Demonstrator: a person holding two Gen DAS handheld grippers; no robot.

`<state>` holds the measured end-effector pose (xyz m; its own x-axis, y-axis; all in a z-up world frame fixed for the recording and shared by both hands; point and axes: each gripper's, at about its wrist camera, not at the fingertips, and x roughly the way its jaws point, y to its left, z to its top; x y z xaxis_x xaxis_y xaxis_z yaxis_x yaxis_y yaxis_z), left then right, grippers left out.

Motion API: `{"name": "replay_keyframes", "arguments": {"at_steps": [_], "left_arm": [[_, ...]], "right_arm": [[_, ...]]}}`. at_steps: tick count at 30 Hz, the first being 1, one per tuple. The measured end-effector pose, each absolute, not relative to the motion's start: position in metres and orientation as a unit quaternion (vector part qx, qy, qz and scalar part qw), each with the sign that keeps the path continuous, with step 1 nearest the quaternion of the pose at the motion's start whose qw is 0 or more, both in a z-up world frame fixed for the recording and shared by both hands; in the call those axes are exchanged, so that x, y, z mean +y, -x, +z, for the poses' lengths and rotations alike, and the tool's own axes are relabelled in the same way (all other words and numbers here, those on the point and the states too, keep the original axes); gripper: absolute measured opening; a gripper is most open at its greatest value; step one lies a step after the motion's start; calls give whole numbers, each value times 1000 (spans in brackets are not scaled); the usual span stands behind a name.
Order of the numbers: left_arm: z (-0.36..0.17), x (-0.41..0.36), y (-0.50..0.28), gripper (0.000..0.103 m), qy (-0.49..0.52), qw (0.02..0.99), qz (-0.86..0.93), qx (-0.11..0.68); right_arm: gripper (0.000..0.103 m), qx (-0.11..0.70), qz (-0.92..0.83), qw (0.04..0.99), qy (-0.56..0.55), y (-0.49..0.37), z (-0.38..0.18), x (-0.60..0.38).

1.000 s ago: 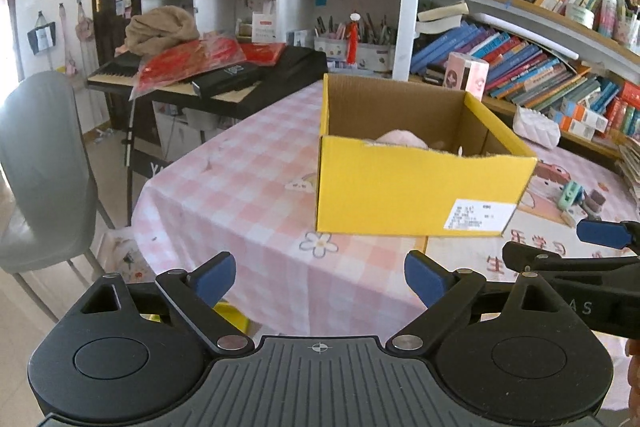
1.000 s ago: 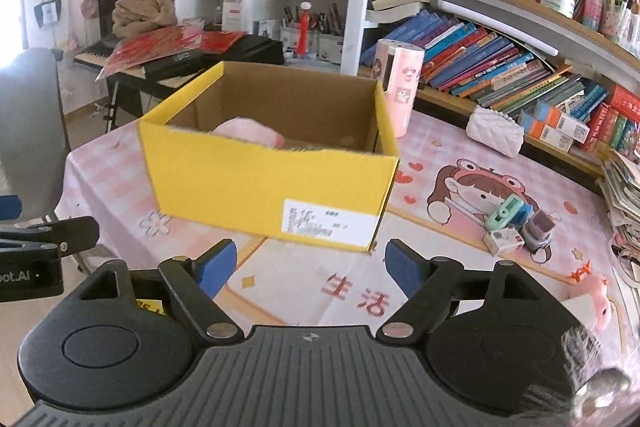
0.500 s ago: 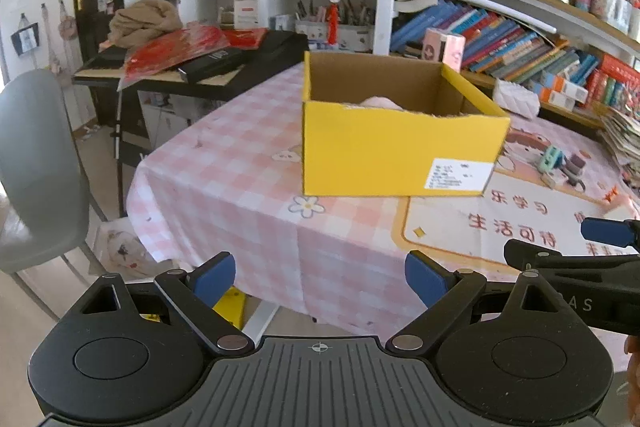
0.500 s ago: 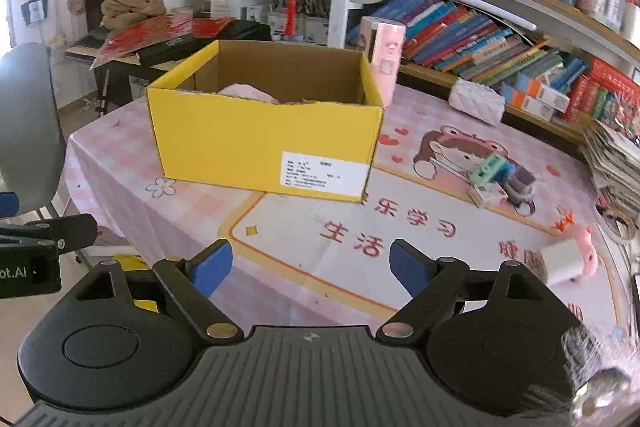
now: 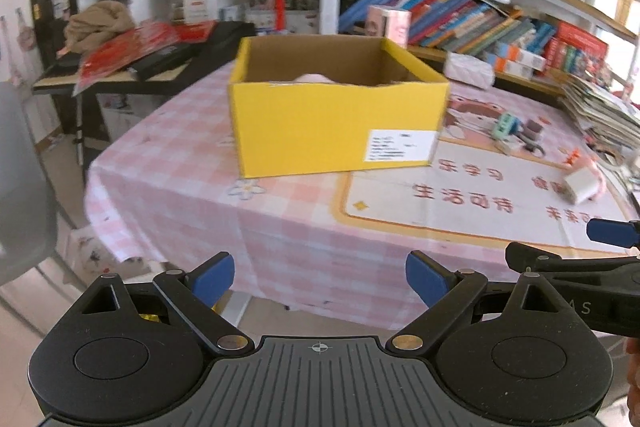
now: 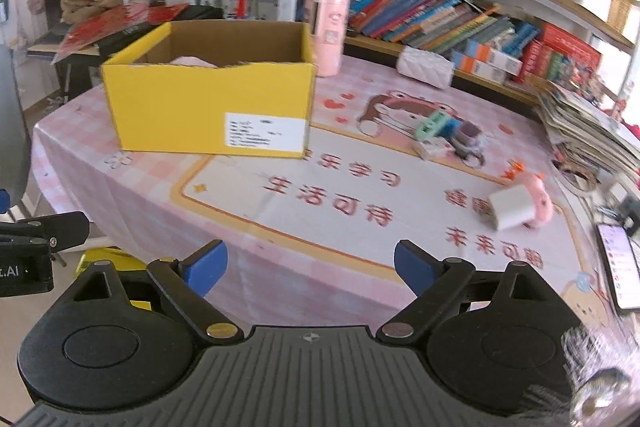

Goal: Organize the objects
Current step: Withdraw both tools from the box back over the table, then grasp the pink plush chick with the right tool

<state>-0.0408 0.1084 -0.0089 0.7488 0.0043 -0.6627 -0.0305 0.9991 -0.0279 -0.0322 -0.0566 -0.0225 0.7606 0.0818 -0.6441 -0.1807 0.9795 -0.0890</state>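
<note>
One pink item boxed, several still loose.
We hold the left gripper [image 5: 319, 279] and right gripper [image 6: 311, 265] empty, jaws apart, the right's just widened; yellow box [image 6: 208, 103] stands on the table [image 6: 320, 227], small toys [image 6: 444, 135] remaining.

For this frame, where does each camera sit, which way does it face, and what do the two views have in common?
Left wrist: on the left gripper, looking forward and down at the yellow box; its open fingers show, and the right gripper's finger at the right edge.
Right wrist: on the right gripper, jaws just opened wider, nothing between them, facing the table; the left gripper's finger at the left edge.
Shared: box, pink tablecloth, white-and-pink toy, bookshelves.
</note>
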Motion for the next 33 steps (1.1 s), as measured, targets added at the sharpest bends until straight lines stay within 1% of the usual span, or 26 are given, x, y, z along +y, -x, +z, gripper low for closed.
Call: {"name": "replay_keyframes", "arguments": {"at_steps": [17, 33], "left_arm": [[-15, 34, 15, 95, -23, 927, -94, 362], [-14, -17, -31, 95, -28, 926, -101, 364]], "right_arm": [[92, 360, -42, 932, 30, 40, -31, -136], [92, 370, -57, 927, 29, -6, -31, -187]]}}
